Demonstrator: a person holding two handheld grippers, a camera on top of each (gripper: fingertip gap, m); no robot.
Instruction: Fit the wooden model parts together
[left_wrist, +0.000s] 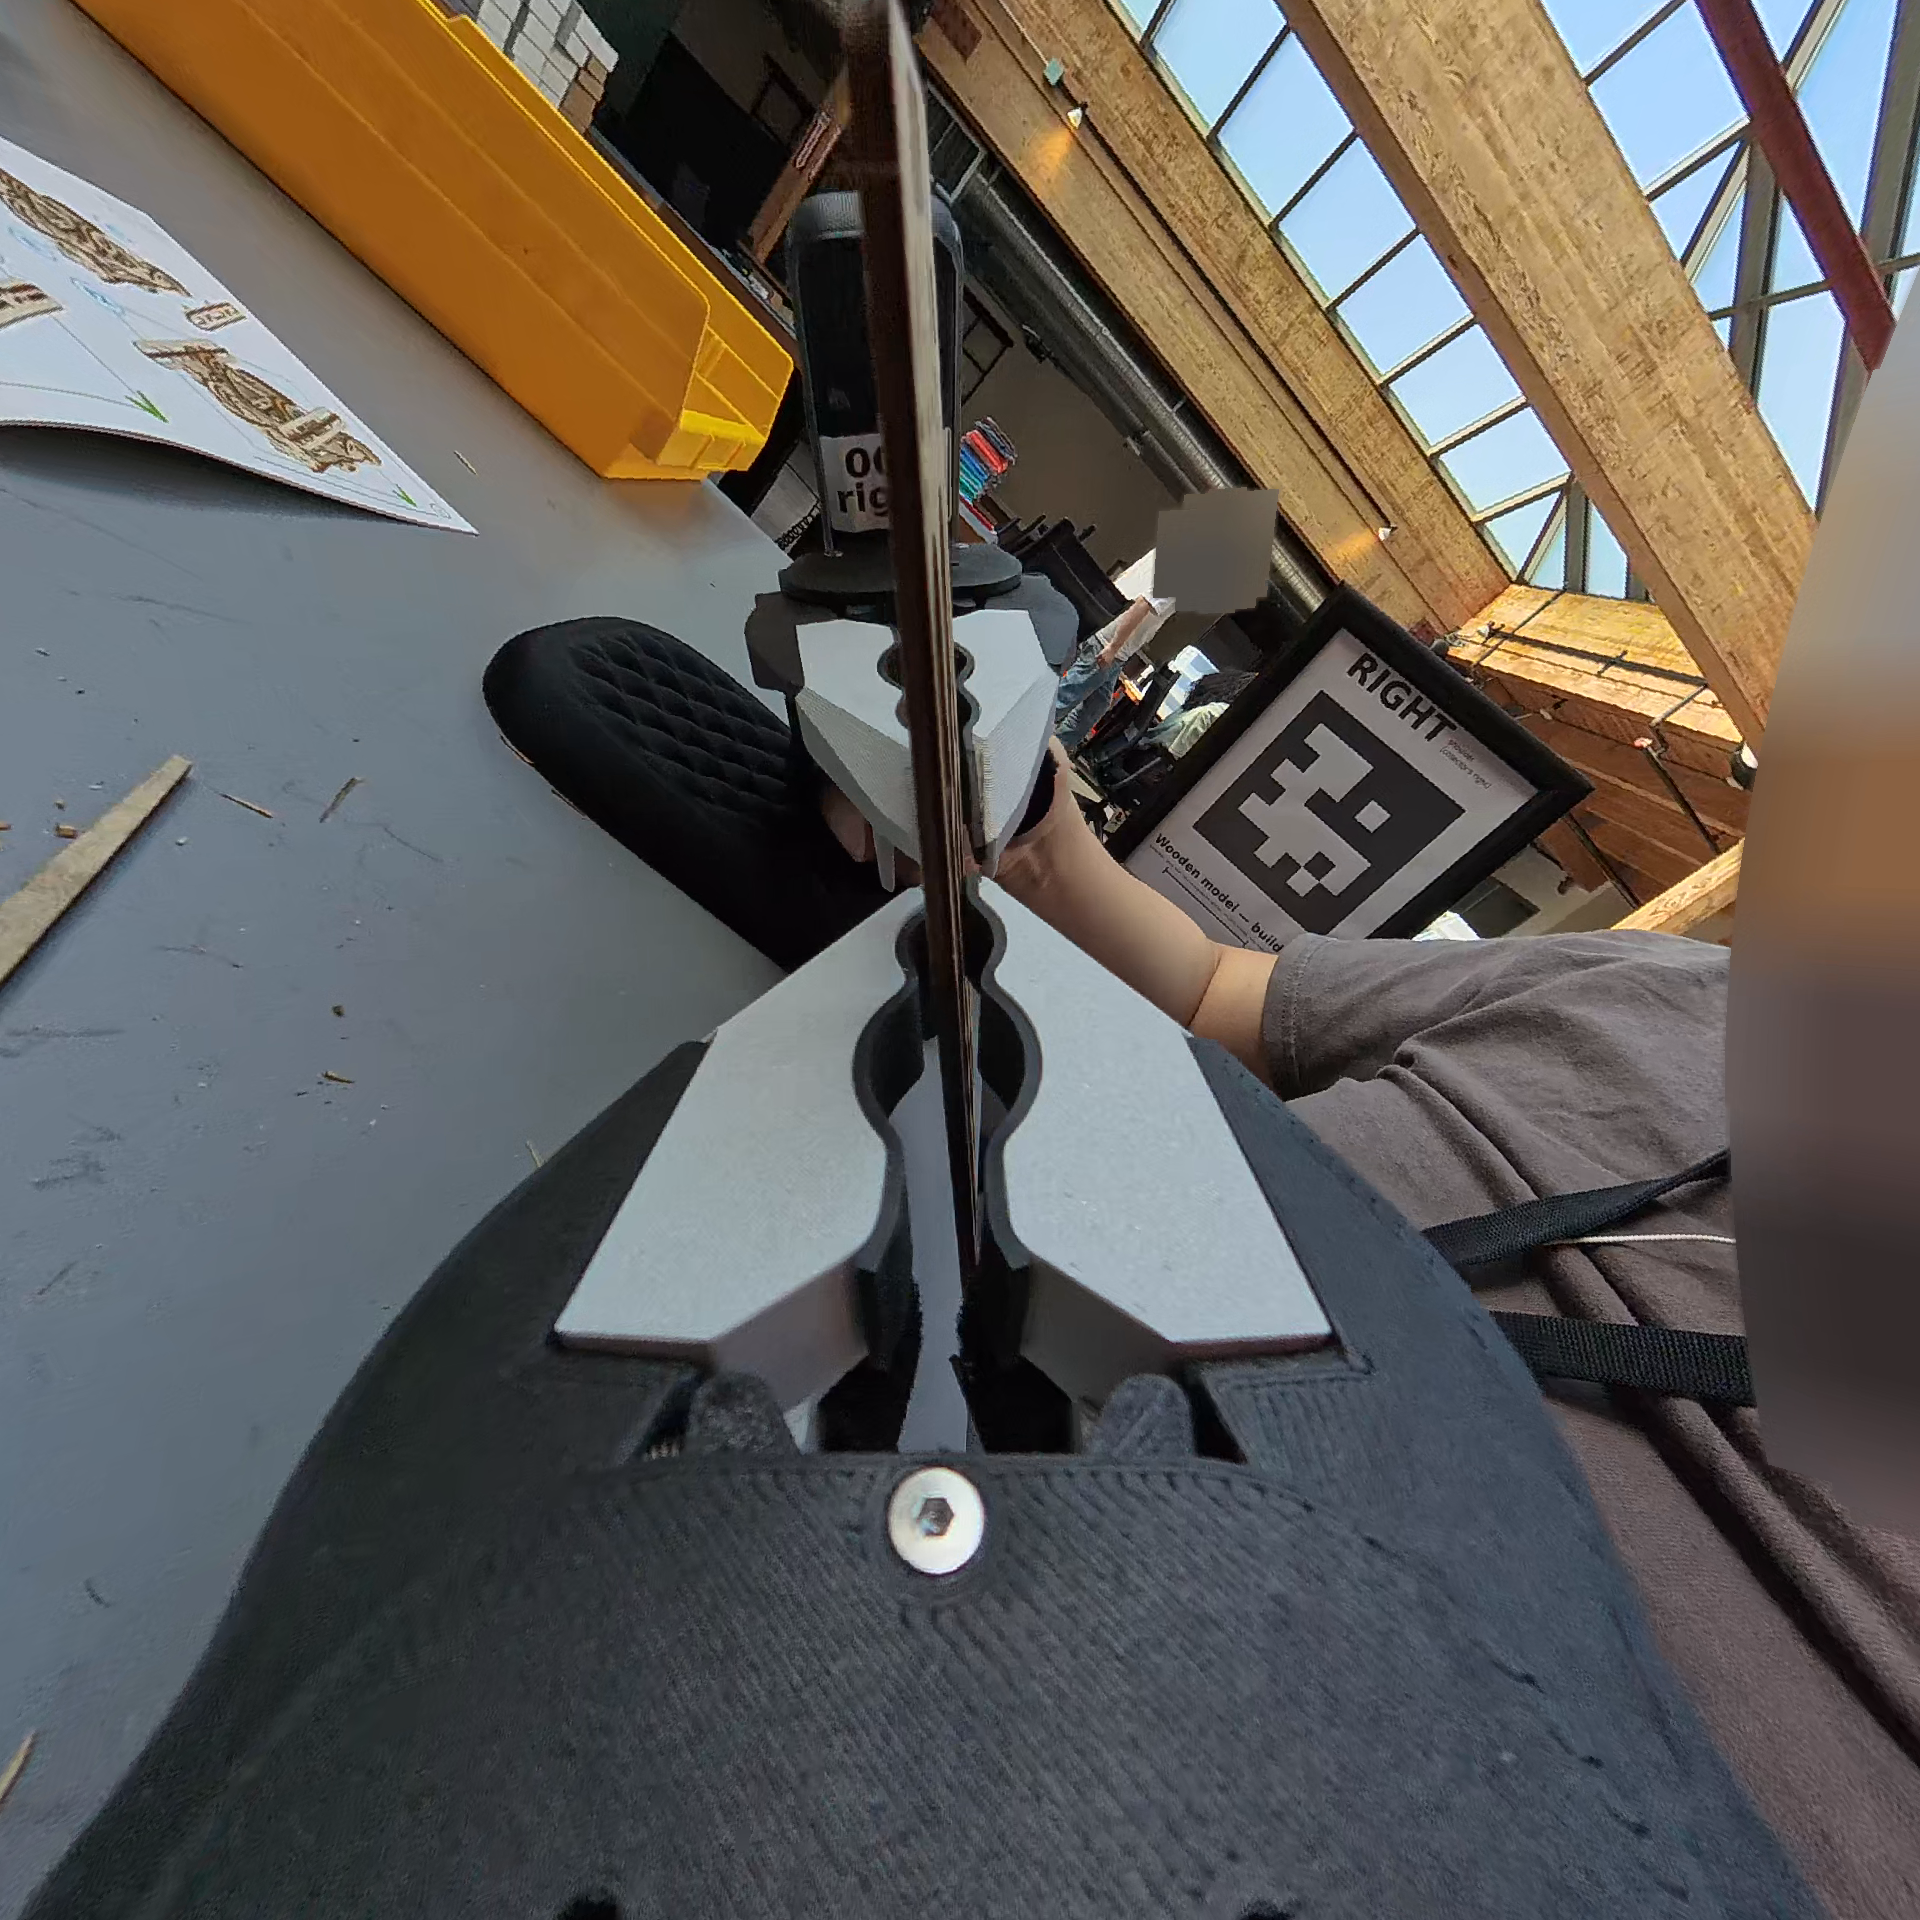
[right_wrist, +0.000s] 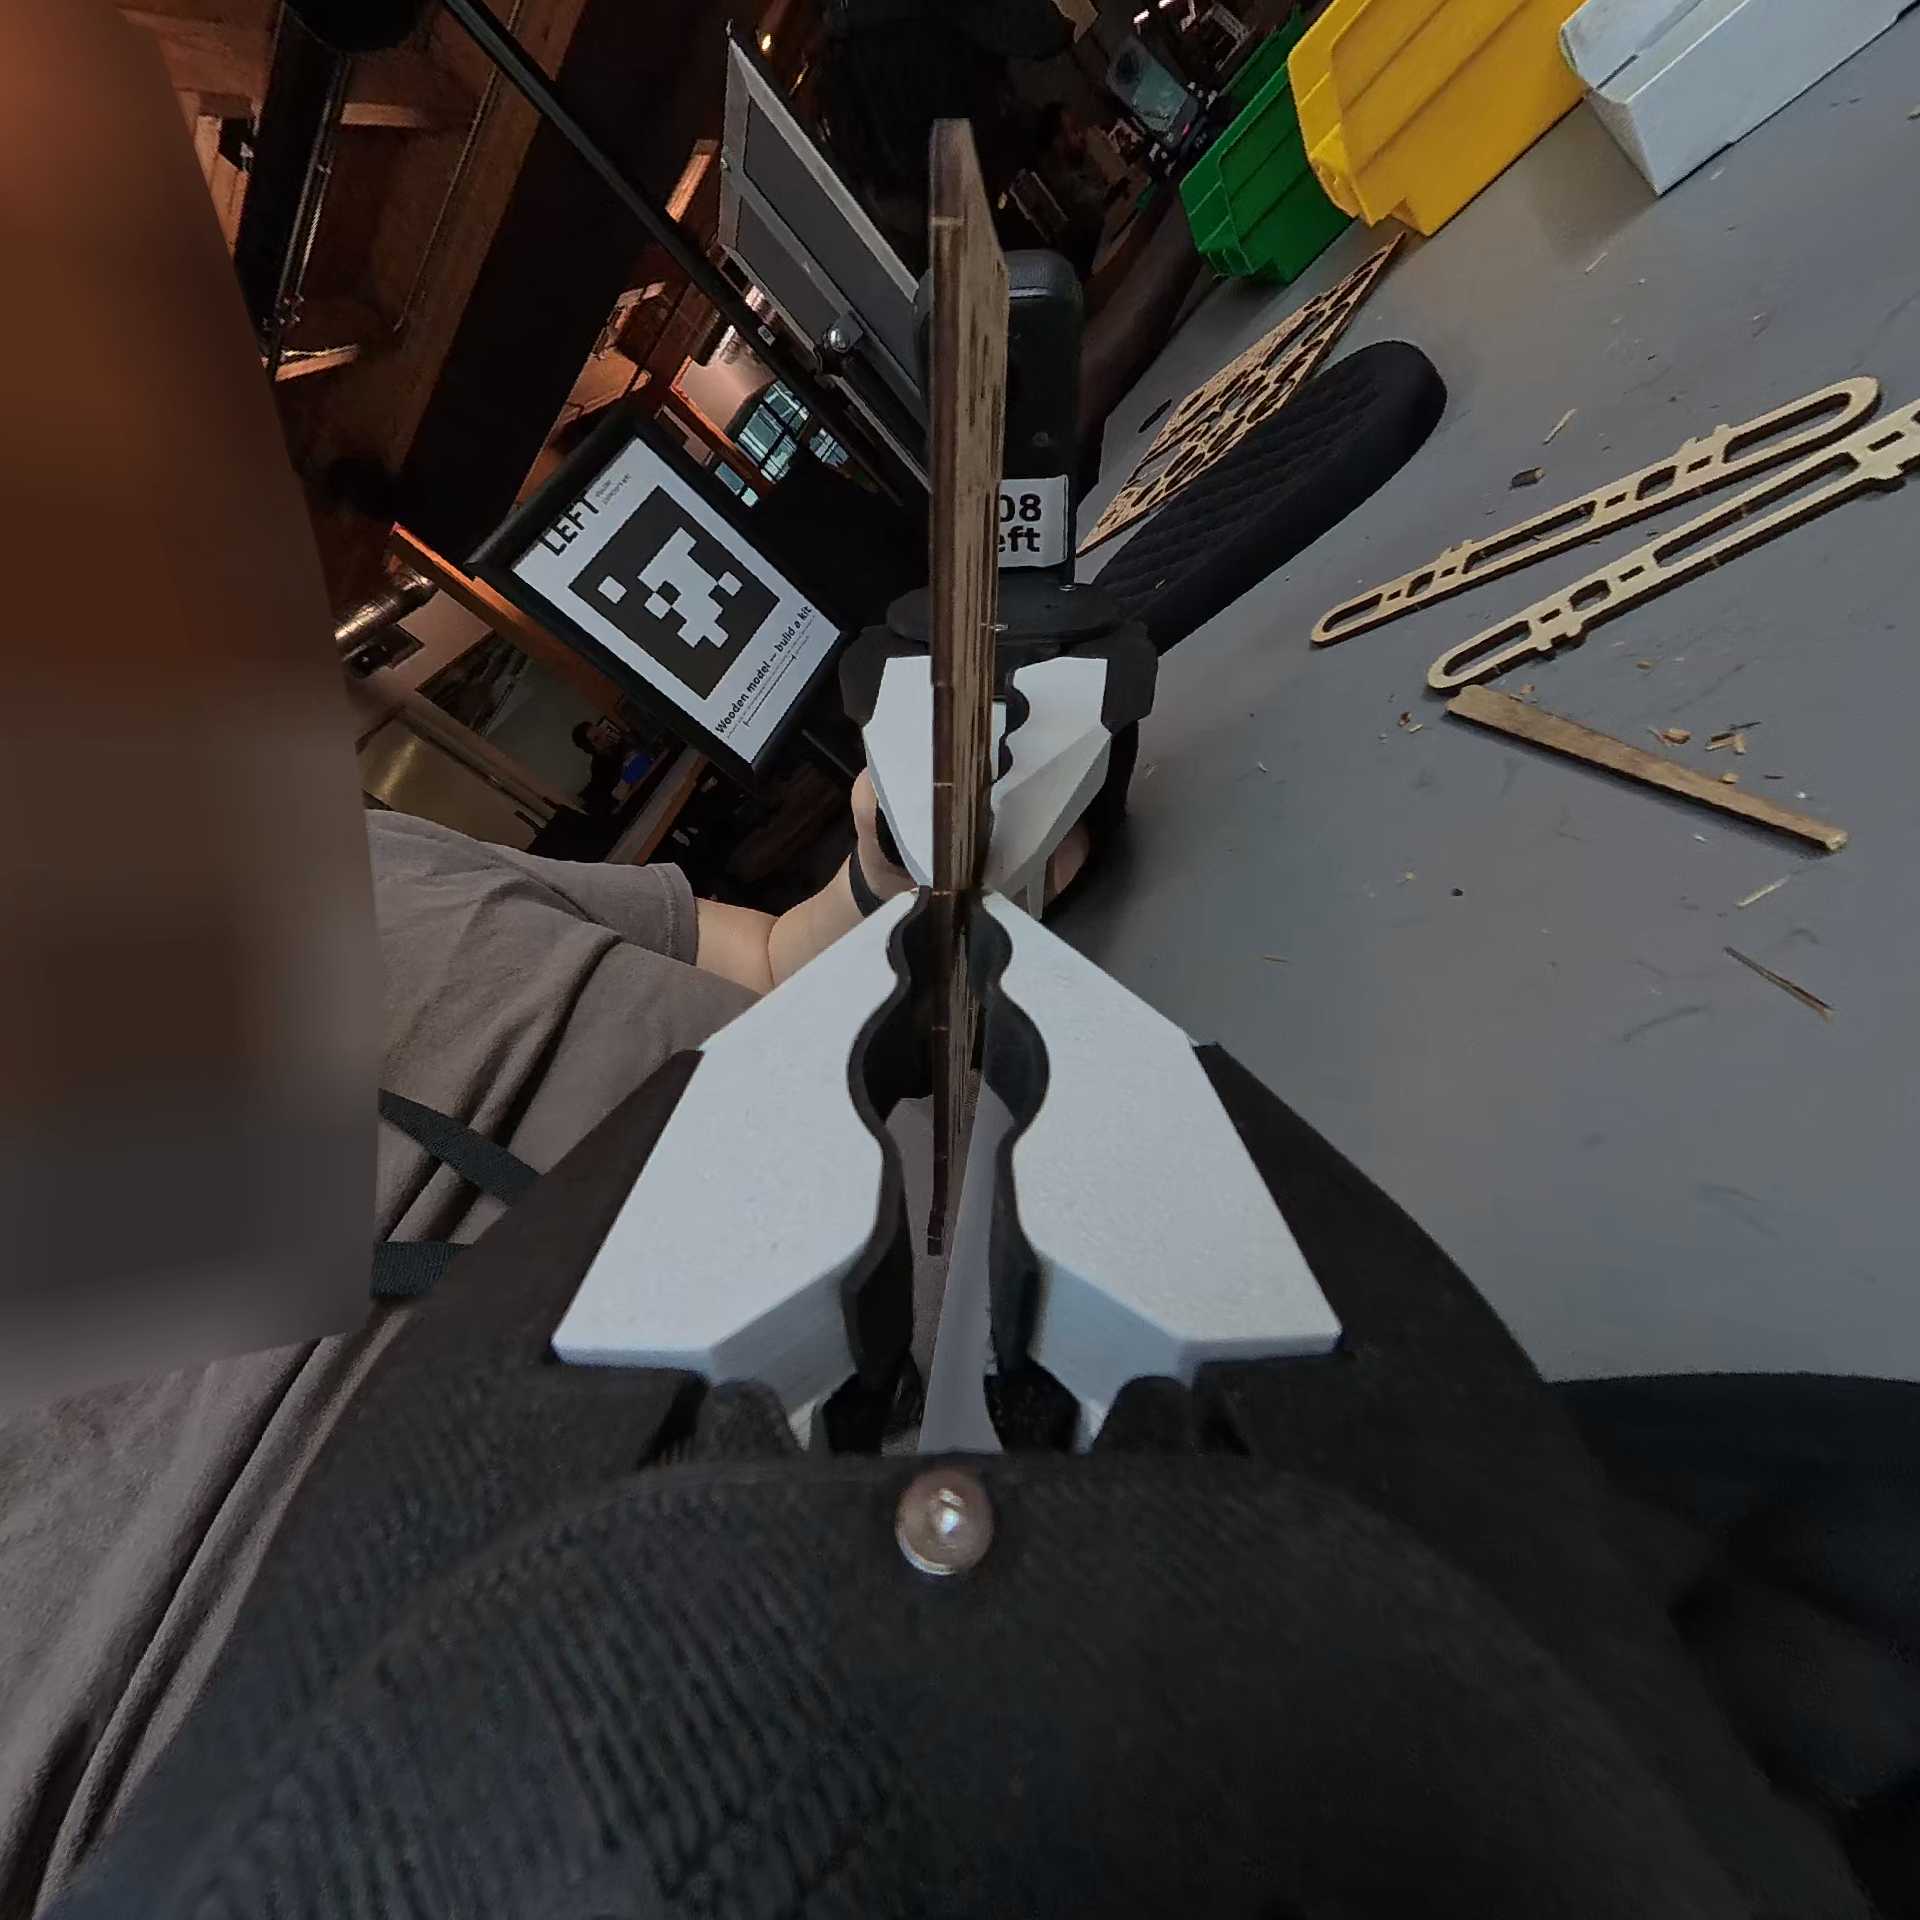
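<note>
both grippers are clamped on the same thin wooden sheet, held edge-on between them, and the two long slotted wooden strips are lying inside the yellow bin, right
Not quite. The two slotted strips lie loose on the grey table, not in the yellow bin; the right wrist view shows this. The rest holds: the left gripper and right gripper both clamp the wooden sheet, held edge-on.

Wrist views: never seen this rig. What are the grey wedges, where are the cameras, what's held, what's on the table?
No robot here: a person carries a hand-held gripper in each hand, and each has a camera looking forward along its two grey fingers. The left hand-held gripper fills the left wrist view; the right hand-held gripper fills the right wrist view. They face each other, both shut on one thin wooden sheet, seen edge-on. On the grey table lie two slotted wooden strips, a plain wooden stick, an instruction sheet, and yellow bins and a green bin.
</note>
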